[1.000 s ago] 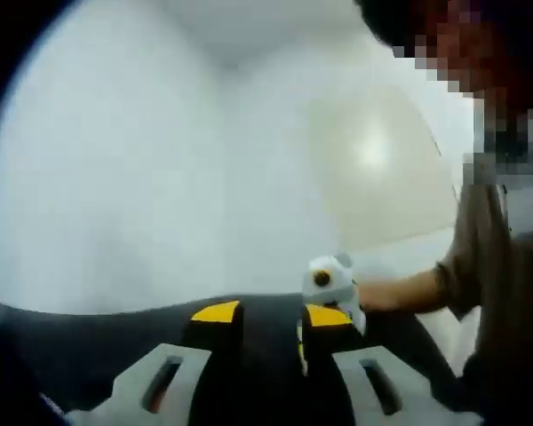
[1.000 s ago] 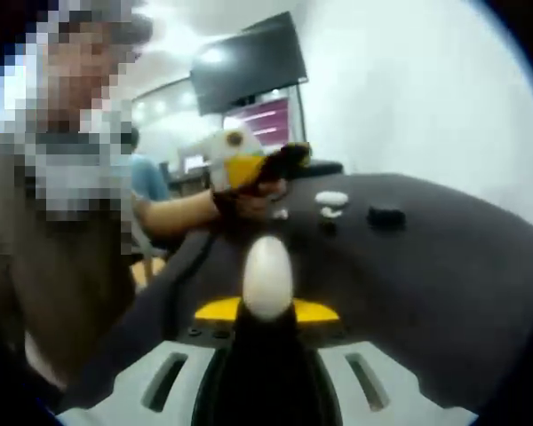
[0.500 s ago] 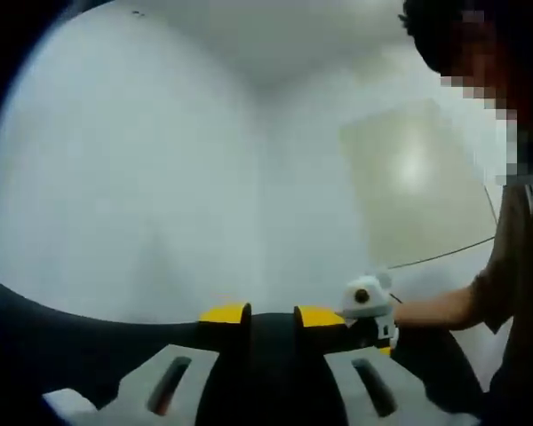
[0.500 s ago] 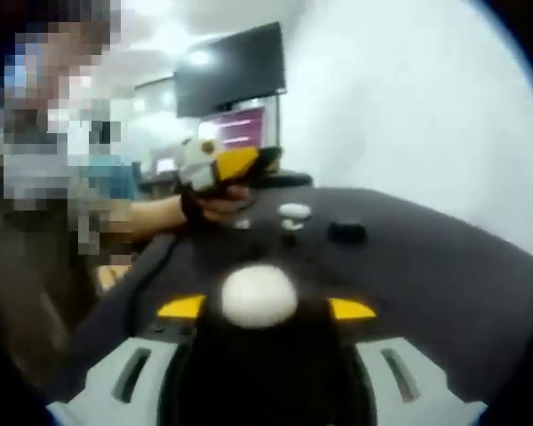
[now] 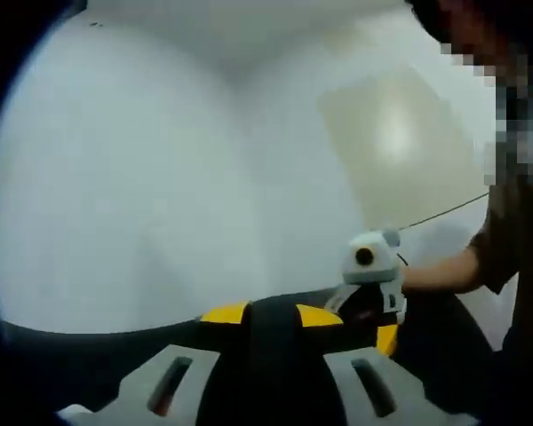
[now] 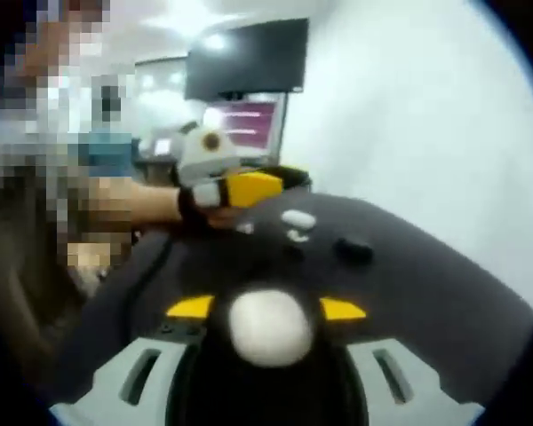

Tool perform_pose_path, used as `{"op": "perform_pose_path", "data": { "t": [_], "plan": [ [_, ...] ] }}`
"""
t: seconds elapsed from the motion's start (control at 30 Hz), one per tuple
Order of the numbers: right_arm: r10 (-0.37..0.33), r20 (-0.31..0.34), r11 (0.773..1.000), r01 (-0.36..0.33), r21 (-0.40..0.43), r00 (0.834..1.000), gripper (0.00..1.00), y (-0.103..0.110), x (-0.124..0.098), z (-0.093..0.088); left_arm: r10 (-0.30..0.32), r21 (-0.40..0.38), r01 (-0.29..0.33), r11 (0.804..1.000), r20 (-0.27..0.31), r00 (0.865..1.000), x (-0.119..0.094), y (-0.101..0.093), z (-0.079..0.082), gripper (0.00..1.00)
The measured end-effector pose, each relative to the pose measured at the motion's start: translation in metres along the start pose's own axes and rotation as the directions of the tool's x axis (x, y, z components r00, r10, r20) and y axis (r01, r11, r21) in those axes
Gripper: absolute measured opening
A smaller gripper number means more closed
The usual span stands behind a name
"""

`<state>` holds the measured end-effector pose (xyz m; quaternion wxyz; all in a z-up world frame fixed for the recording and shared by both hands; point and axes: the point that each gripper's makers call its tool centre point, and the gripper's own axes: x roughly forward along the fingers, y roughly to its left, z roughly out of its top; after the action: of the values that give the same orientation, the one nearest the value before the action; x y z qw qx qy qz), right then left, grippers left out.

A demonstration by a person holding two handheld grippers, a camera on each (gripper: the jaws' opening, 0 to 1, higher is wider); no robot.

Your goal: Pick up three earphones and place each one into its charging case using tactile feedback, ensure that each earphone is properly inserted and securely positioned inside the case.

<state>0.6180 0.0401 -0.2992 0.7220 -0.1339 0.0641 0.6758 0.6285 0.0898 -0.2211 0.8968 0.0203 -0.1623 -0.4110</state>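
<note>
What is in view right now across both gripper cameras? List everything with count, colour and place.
Table: one, dark grey, under both grippers.
White case: one, rounded, held between the right gripper's jaws, near the bottom of the right gripper view.
Second white case: one, on the table further out; blurred, so open or closed is unclear.
Small white piece: one, on the table beside the left gripper; too blurred to identify.
Black case: one, on the table to the right of the second white case.
Monitor: one, black, on the back wall.
Screen: one, purple, below the monitor.
Left gripper: grey and yellow, over the table's far edge.
Right gripper: yellow tips, closed on the white case.
Hand: one, holding the left gripper.
</note>
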Motion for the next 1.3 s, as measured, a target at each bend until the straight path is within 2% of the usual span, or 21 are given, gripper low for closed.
{"op": "perform_pose_path", "data": {
  "t": [0.03,0.13,0.27,0.3,0.33,0.4,0.47,0.6,0.7,0.77,0.83,0.93,1.0,1.07,1.13,1.17,1.23,1.27,1.3],
  "plan": [
    [0.012,0.004,0.999,-0.012,0.032,1.0,0.45,0.0,0.001,-0.001,0.003,-0.009,-0.002,1.0,0.012,1.0,-0.001,0.001,0.002,0.17],
    [0.015,-0.018,0.999,-0.014,0.043,1.0,0.45,-0.003,0.007,-0.006,0.022,-0.038,-0.021,0.999,0.031,0.999,-0.003,0.007,0.005,0.17],
    [0.038,-0.077,0.998,-0.034,0.049,0.996,0.46,0.003,0.017,-0.017,0.022,-0.052,-0.02,0.998,0.038,0.999,-0.003,0.008,0.006,0.16],
    [0.033,-0.119,0.999,-0.028,0.039,0.992,0.46,0.003,0.018,-0.025,0.021,-0.053,-0.019,0.998,0.039,0.999,-0.003,0.008,0.006,0.16],
    [0.031,-0.078,0.997,-0.025,0.072,0.997,0.44,0.003,0.021,-0.018,0.02,-0.056,-0.017,0.998,0.041,0.999,-0.003,0.008,0.006,0.16],
    [0.02,-0.102,0.998,-0.014,0.063,0.995,0.42,0.001,0.019,-0.021,0.02,-0.063,-0.017,0.998,0.05,0.999,-0.004,0.009,0.007,0.16],
    [0.006,-0.109,0.999,0.0,0.054,0.994,0.42,0.001,0.019,-0.021,0.032,-0.081,-0.025,0.996,0.083,0.996,-0.007,0.013,0.014,0.16],
    [-0.06,-0.119,0.996,0.067,0.058,0.991,0.41,0.001,0.015,-0.021,0.074,-0.153,-0.047,0.987,0.174,0.982,-0.015,0.024,0.03,0.16],
    [-0.152,-0.126,0.987,0.156,0.025,0.98,0.41,0.0,0.007,-0.021,0.115,-0.204,-0.067,0.977,0.236,0.965,-0.022,0.036,0.04,0.16],
    [-0.201,-0.133,0.98,0.199,-0.022,0.971,0.41,-0.001,0.001,-0.02,0.138,-0.221,-0.081,0.972,0.252,0.958,-0.026,0.041,0.043,0.15],
    [-0.22,-0.142,0.976,0.217,-0.036,0.965,0.41,0.001,-0.006,-0.019,0.139,-0.224,-0.08,0.971,0.261,0.955,-0.026,0.041,0.045,0.15],
    [-0.284,-0.131,0.959,0.28,-0.047,0.95,0.41,-0.01,-0.02,-0.015,0.12,-0.208,-0.066,0.976,0.261,0.958,-0.025,0.035,0.047,0.15],
    [-0.336,-0.108,0.942,0.337,-0.014,0.936,0.41,-0.023,-0.032,-0.009,0.109,-0.193,-0.058,0.979,0.265,0.958,-0.025,0.032,0.048,0.15],
    [-0.42,-0.082,0.905,0.424,0.036,0.904,0.41,-0.045,-0.049,-0.004,0.103,-0.191,-0.053,0.98,0.267,0.958,-0.025,0.031,0.049,0.15],
    [-0.477,-0.086,0.872,0.483,0.082,0.875,0.41,-0.062,-0.063,-0.005,0.111,-0.201,-0.055,0.978,0.281,0.953,-0.027,0.033,0.052,0.15],
    [-0.519,-0.096,0.843,0.527,0.107,0.849,0.41,-0.072,-0.071,-0.007,0.117,-0.209,-0.056,0.976,0.294,0.949,-0.029,0.034,0.054,0.15],
    [-0.577,-0.102,0.798,0.586,0.136,0.81,0.41,-0.091,-0.087,-0.012,0.135,-0.229,-0.063,0.971,0.318,0.938,-0.033,0.038,0.059,0.14],
    [-0.618,-0.115,0.757,0.628,0.18,0.778,0.41,-0.102,-0.097,-0.016,0.147,-0.238,-0.069,0.969,0.329,0.933,-0.035,0.04,0.061,0.14],
    [-0.637,-0.121,0.737,0.648,0.193,0.761,0.41,-0.109,-0.104,-0.019,0.157,-0.247,-0.074,0.966,0.338,0.928,-0.037,0.042,0.062,0.14]
  ]
}}
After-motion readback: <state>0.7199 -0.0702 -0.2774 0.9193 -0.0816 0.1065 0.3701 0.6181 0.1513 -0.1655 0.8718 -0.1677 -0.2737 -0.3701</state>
